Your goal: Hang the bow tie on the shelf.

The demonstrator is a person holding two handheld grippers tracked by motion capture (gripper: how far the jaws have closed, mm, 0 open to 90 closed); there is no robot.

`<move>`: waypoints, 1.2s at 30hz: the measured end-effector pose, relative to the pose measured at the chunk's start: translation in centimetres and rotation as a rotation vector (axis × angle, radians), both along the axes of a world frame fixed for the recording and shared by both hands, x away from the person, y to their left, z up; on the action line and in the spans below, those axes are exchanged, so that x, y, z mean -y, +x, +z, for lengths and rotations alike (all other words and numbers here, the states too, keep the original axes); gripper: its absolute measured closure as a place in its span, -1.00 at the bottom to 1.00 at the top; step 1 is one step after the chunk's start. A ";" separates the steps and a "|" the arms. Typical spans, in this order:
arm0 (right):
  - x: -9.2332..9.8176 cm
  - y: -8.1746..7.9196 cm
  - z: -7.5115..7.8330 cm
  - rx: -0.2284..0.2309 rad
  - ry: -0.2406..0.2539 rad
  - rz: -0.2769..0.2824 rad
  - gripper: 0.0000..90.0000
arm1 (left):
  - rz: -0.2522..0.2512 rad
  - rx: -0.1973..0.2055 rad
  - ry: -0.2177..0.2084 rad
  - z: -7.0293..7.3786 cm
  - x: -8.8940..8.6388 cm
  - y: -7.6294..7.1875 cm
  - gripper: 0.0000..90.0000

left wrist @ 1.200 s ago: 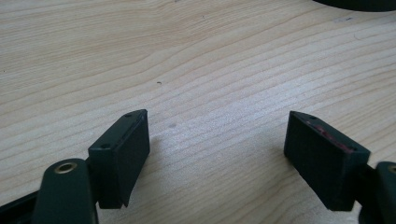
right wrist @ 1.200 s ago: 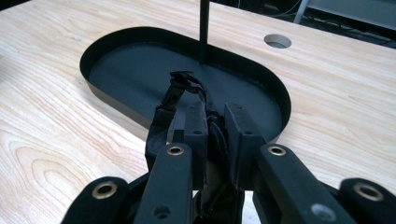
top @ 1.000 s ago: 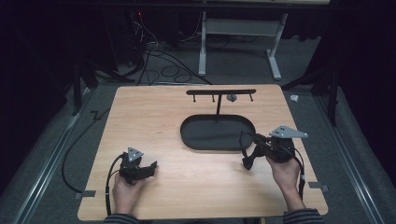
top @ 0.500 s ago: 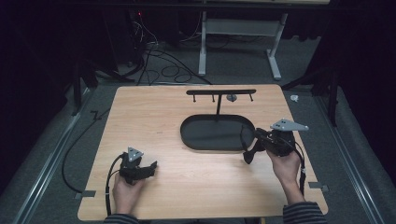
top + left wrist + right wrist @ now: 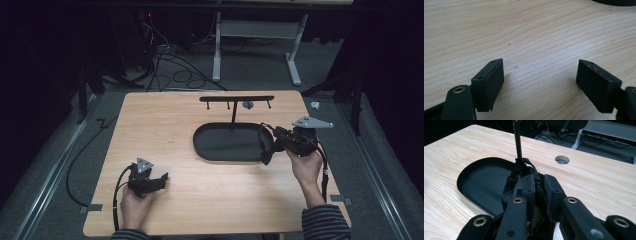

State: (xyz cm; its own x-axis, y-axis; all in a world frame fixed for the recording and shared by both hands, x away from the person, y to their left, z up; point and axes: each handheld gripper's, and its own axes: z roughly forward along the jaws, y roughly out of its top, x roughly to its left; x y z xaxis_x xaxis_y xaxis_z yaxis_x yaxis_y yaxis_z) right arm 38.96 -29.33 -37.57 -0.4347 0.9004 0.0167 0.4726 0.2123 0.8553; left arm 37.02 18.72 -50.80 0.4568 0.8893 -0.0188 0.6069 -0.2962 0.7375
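My right gripper is held over the right end of the black oval tray, shut on a soft black item with a strap that droops from the jaws. In the right gripper view the jaws press on that black item, with its strap loop toward the thin upright post of the tray's stand. My left gripper rests on the wood near the front left, open. Its two pads stand far apart over bare table.
The stand's crossbar carries small hooks and one small grey piece. A round hole is cut in the table behind the tray. Cables and a white desk frame lie on the floor beyond the far edge.
My right gripper has risen and moved a little farther from the person, carrying the black item over the tray's right end. The left gripper has not moved.
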 end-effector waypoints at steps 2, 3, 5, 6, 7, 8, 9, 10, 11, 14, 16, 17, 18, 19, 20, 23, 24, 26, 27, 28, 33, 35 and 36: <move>0.0 0.3 0.2 0.003 -0.002 -0.002 0.81 | 0.000 0.000 0.000 0.0 0.0 0.0 -0.49; 0.0 0.4 0.3 -0.001 0.000 -0.004 0.81 | 0.000 0.000 0.000 0.0 0.0 0.0 -0.49; 0.0 0.5 0.3 0.000 0.001 -0.005 0.81 | 0.000 0.000 0.000 0.0 0.0 0.0 -0.49; 0.0 0.6 0.4 0.002 0.002 -0.005 0.81 | 0.000 0.000 0.000 0.0 0.0 0.0 -0.49; 0.1 0.7 0.5 0.003 0.004 -0.006 0.81 | 0.000 0.001 -0.001 0.0 0.0 0.0 -0.49; 0.1 0.8 0.6 0.003 0.007 -0.009 0.81 | 0.000 0.001 -0.002 0.0 0.0 0.0 -0.49; 0.1 0.9 0.7 0.005 0.007 -0.010 0.81 | 0.000 0.001 -0.001 0.0 0.0 0.0 -0.49; 0.1 1.1 0.8 0.006 0.013 -0.008 0.81 | 0.000 0.000 0.000 0.0 0.0 0.0 -0.50; 0.1 1.1 0.8 0.006 0.013 -0.008 0.81 | 0.000 0.000 0.000 0.0 0.0 0.0 -0.50; 0.4 1.5 1.0 0.006 0.019 -0.013 0.81 | 0.000 0.001 -0.002 0.0 0.0 0.0 -0.50; 0.5 1.7 1.1 0.003 0.026 -0.021 0.81 | 0.000 0.001 -0.002 0.0 0.0 0.0 -0.50; 0.5 1.7 1.1 0.003 0.026 -0.021 0.81 | 0.000 0.001 -0.002 0.0 0.0 0.0 -0.49; 0.6 1.9 1.2 0.003 0.030 -0.026 0.81 | 0.000 -0.001 -0.001 0.0 0.0 0.0 -0.49; 0.6 1.9 1.2 0.003 0.030 -0.026 0.81 | 0.000 -0.001 -0.001 0.0 0.0 0.0 -0.49; 0.6 2.1 1.4 0.006 0.031 -0.028 0.81 | 0.000 0.000 0.000 0.0 0.0 0.0 -0.50; 0.6 2.2 1.5 0.010 0.033 -0.029 0.81 | 0.000 0.000 -0.002 0.0 0.0 0.0 -0.50; 0.6 2.3 1.6 0.012 0.037 -0.030 0.81 | 0.000 0.000 -0.002 0.0 0.0 0.0 -0.49; 0.7 2.5 1.8 0.016 0.034 -0.030 0.81 | 0.000 0.001 -0.002 0.0 0.0 0.0 -0.50; 0.7 2.5 1.9 0.016 0.037 -0.032 0.81 | 0.000 0.001 -0.002 0.0 0.0 0.0 -0.50; 0.6 2.6 2.0 0.019 0.039 -0.032 0.81 | 0.000 0.001 -0.002 0.0 0.0 0.0 -0.49; 0.6 2.9 2.5 0.026 0.039 -0.040 0.81 | 0.000 0.001 -0.003 0.0 0.0 0.0 -0.50; 0.6 3.2 2.8 0.031 0.037 -0.043 0.81 | 0.000 0.000 -0.004 0.0 0.0 0.0 -0.50; 0.5 3.3 2.9 0.032 0.036 -0.046 0.81 | 0.000 0.001 -0.003 0.0 0.0 0.0 -0.50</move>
